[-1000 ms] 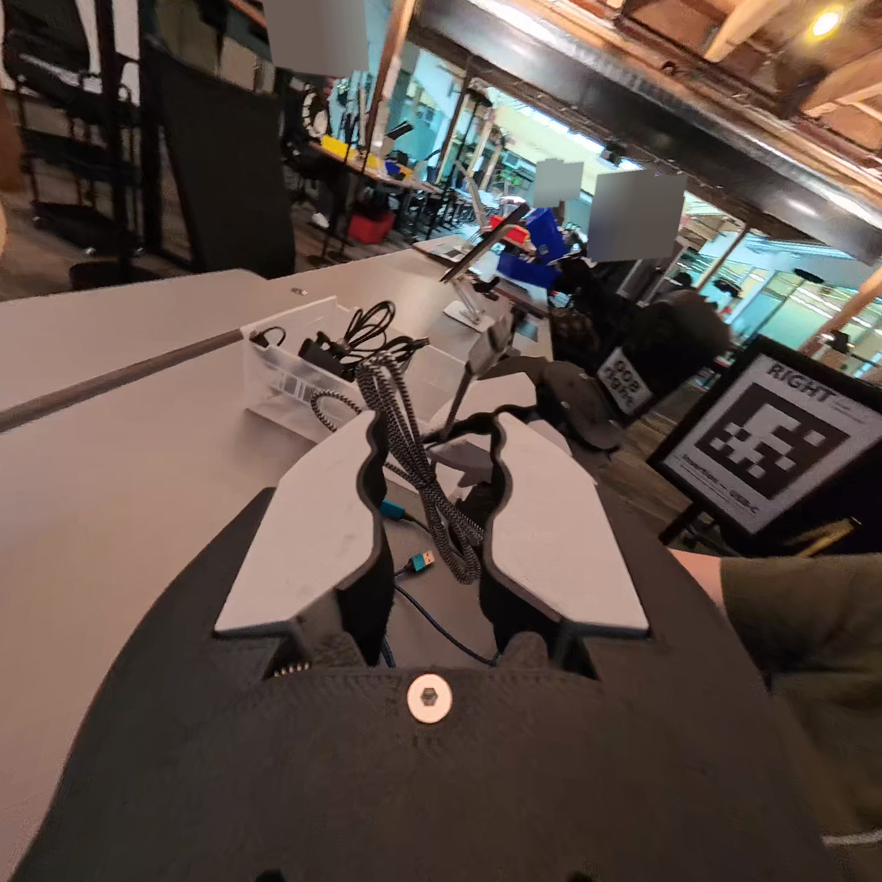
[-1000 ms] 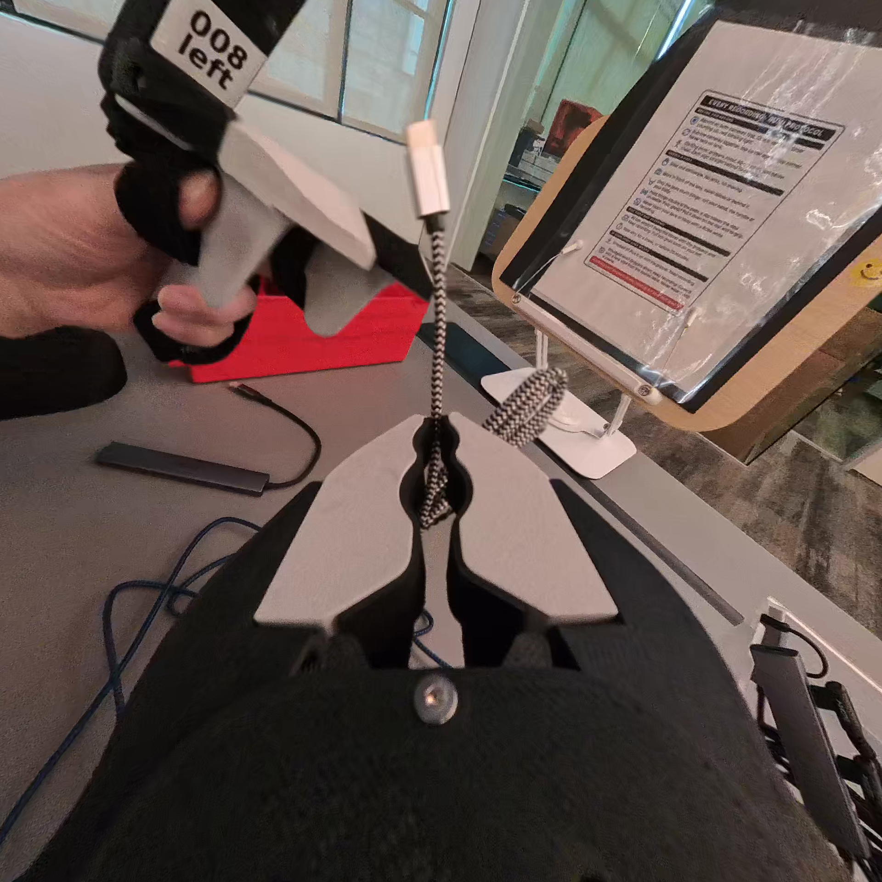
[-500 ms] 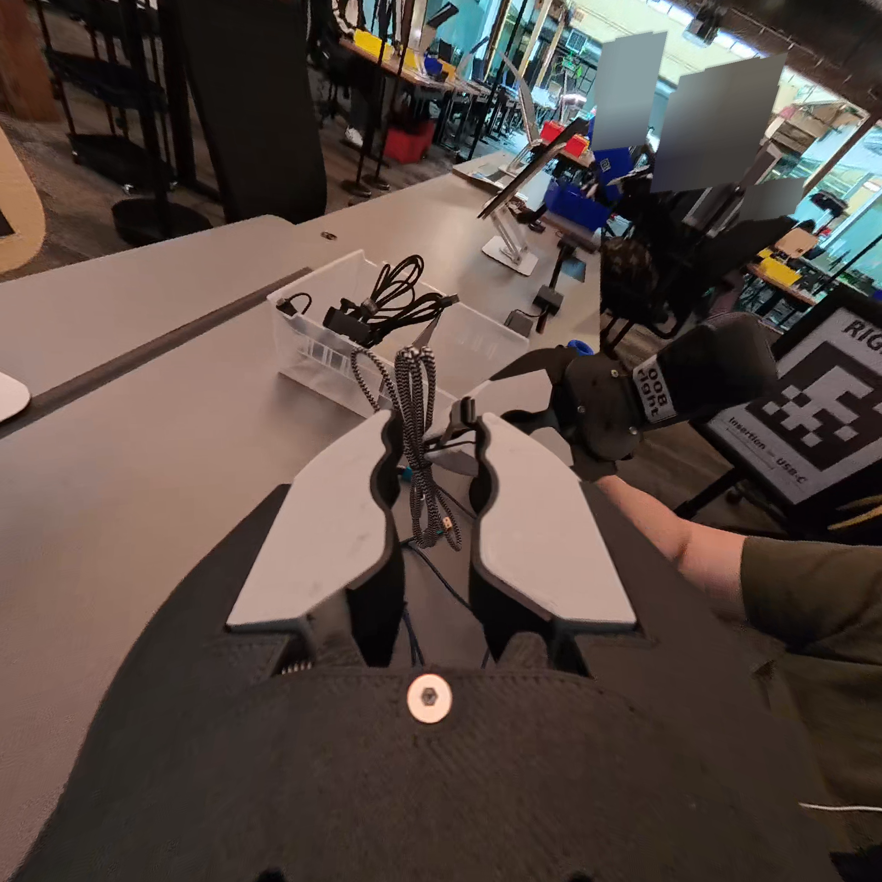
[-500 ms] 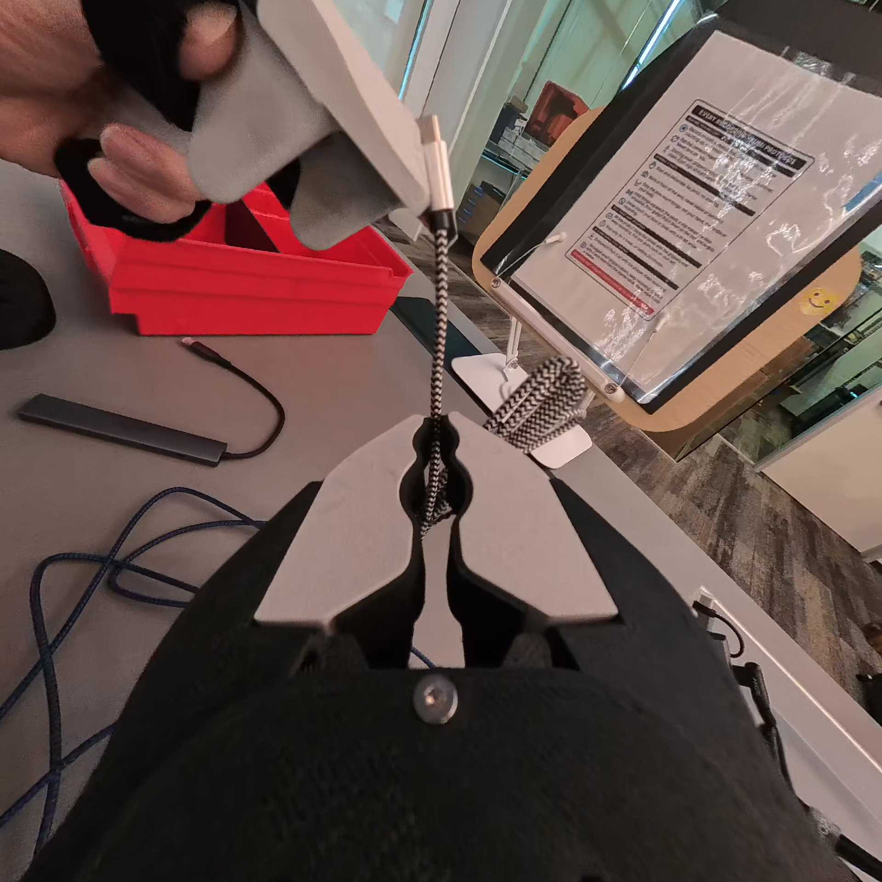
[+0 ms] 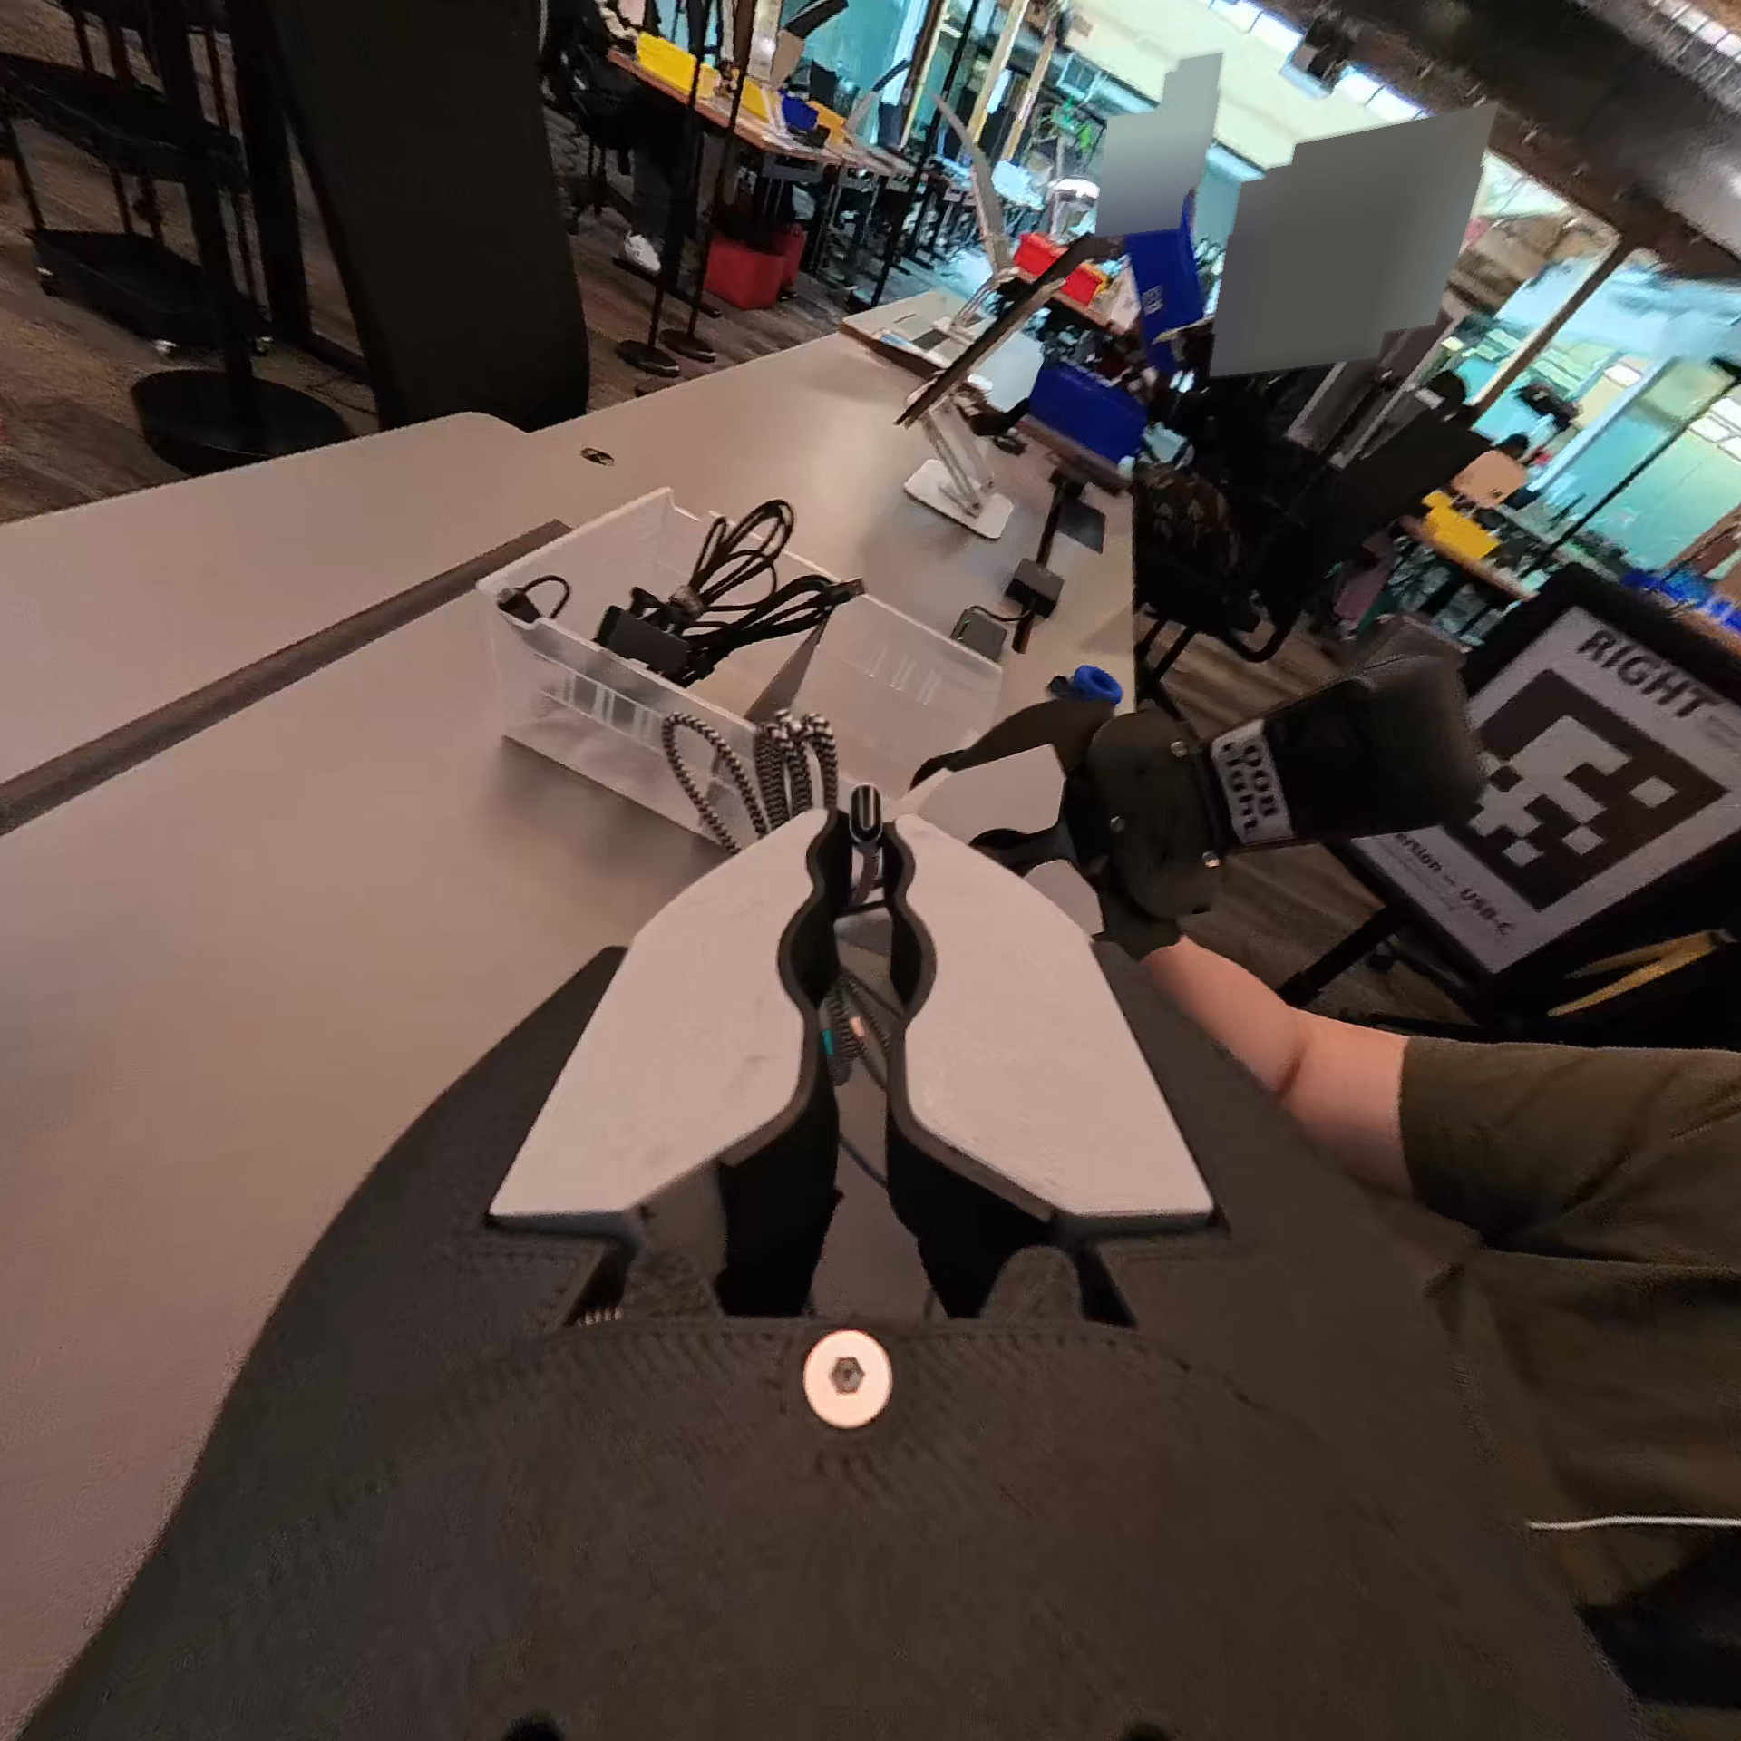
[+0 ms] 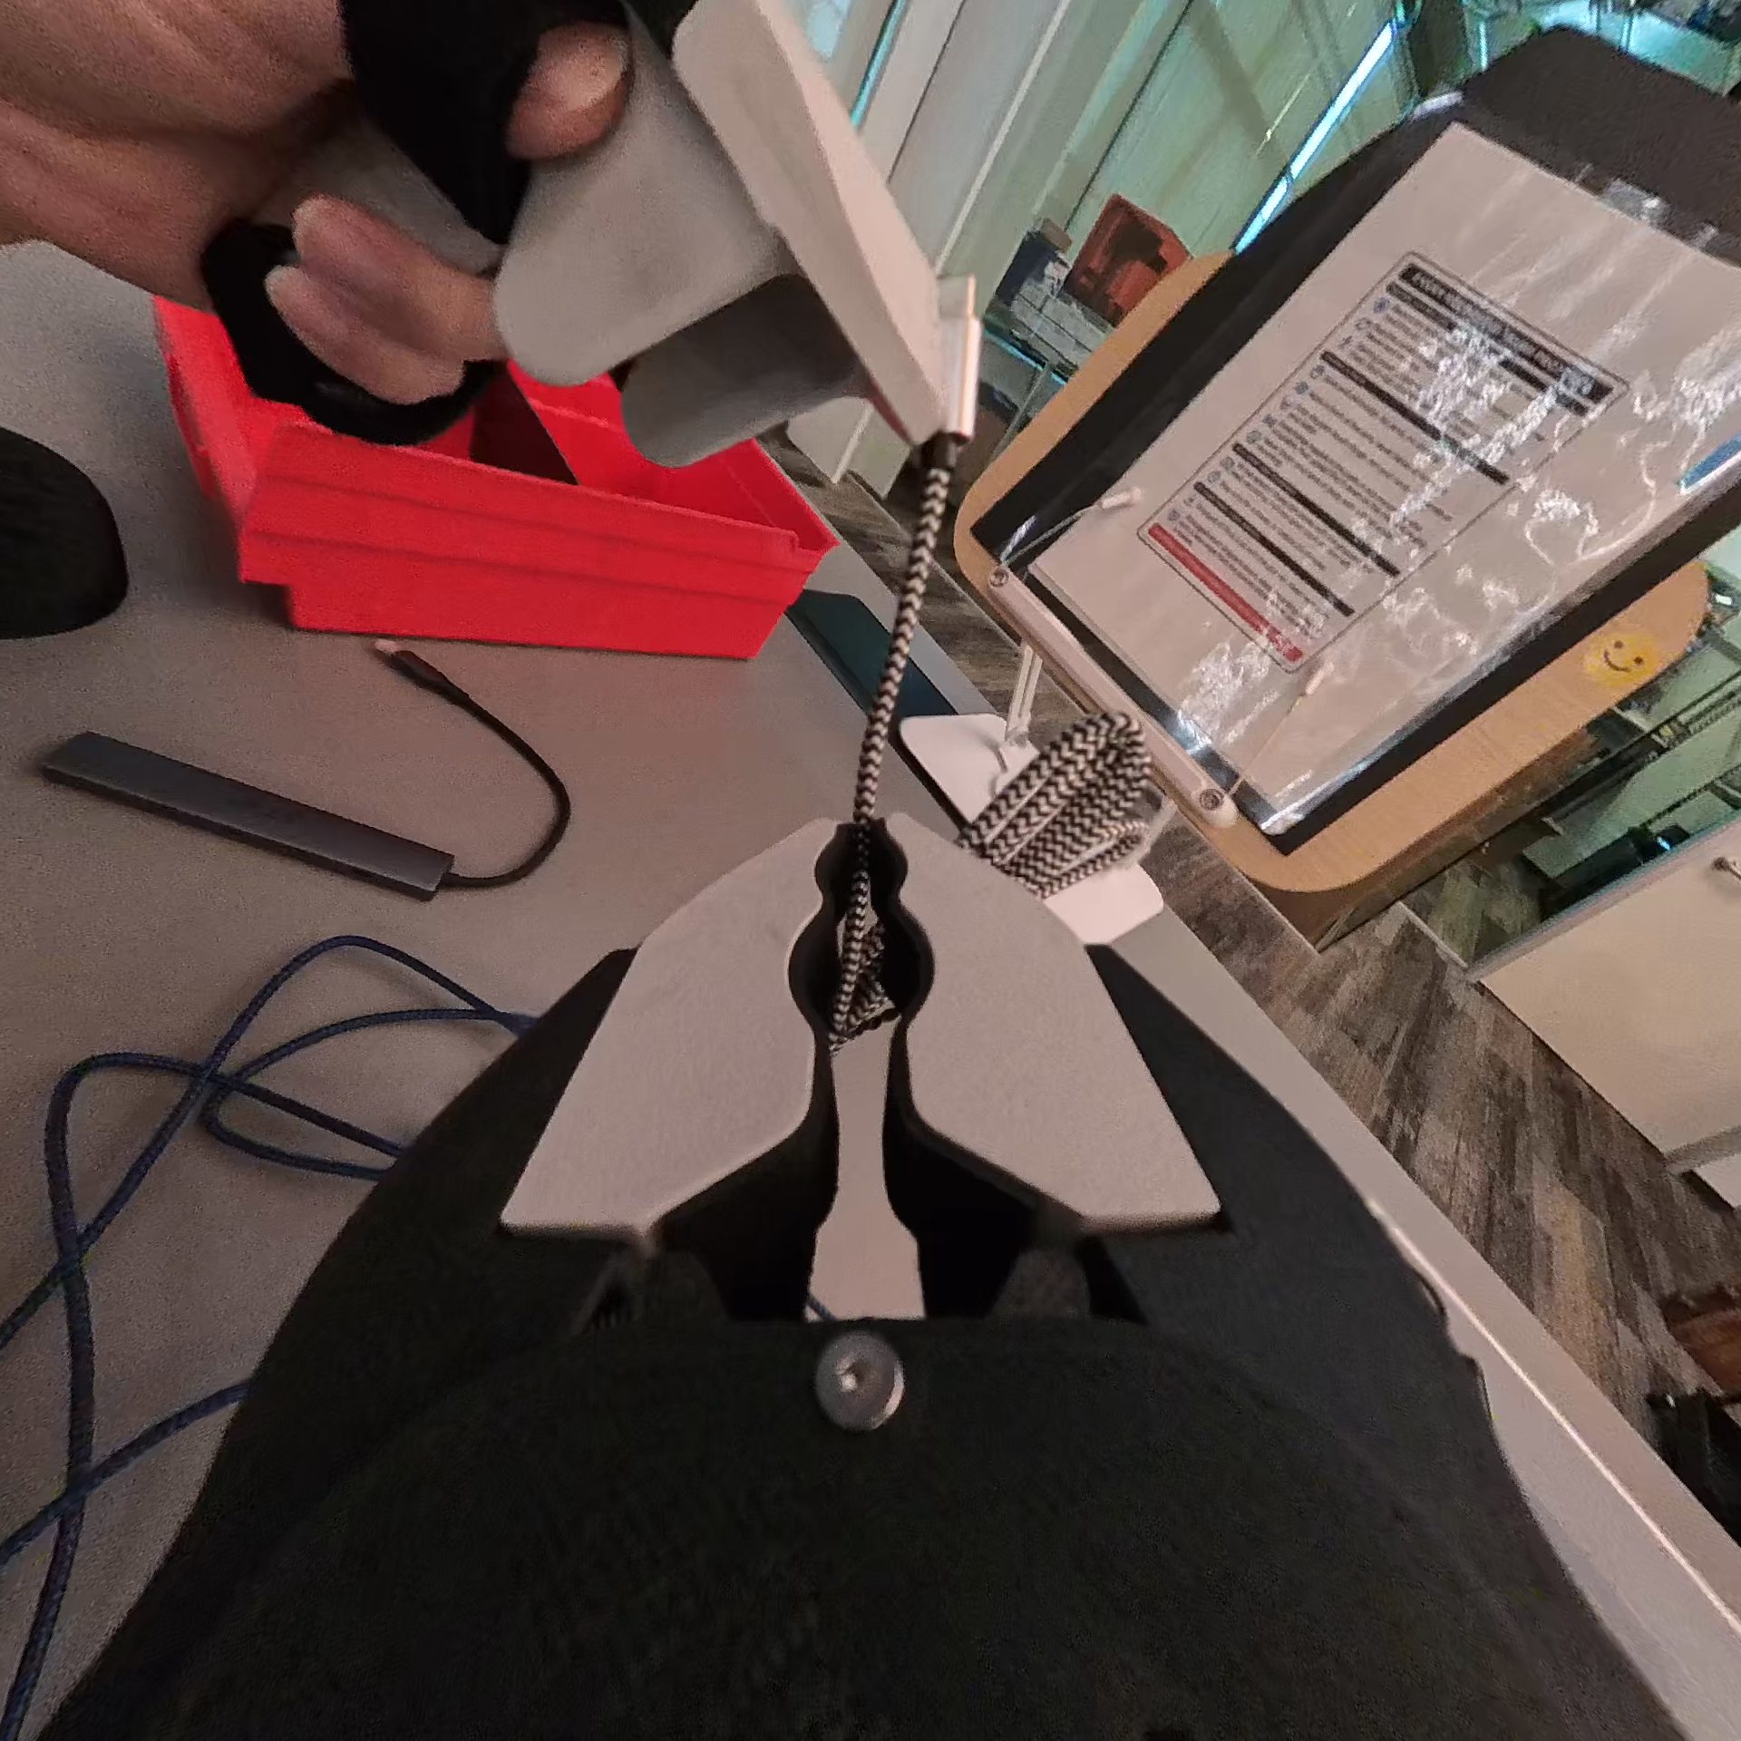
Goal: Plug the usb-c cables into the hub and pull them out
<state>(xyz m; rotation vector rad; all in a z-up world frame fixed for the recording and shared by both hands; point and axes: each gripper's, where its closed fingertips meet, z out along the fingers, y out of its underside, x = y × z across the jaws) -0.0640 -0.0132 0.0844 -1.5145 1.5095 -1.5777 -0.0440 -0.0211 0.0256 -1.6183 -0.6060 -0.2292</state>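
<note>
Right wrist view has the right gripper (image 6: 862, 829) pinched tight on the black-and-white braided cable (image 6: 890, 650), whose silver plug (image 6: 959, 363) is clamped between the fingers of the left gripper (image 6: 928, 414) above, a bare hand (image 6: 235, 160) on its handle cut off by the frame edge. Beyond that cable, to its left, the slim dark hub (image 6: 245, 815) lies flat on the grey table (image 6: 659, 716) near a blue cable (image 6: 188, 1112) and a red bin (image 6: 509, 546). Left wrist view shows only the plug's end (image 5: 865, 812) poking past the closed tips, with blur softening the clear bin (image 5: 735, 659) and workshop behind.
</note>
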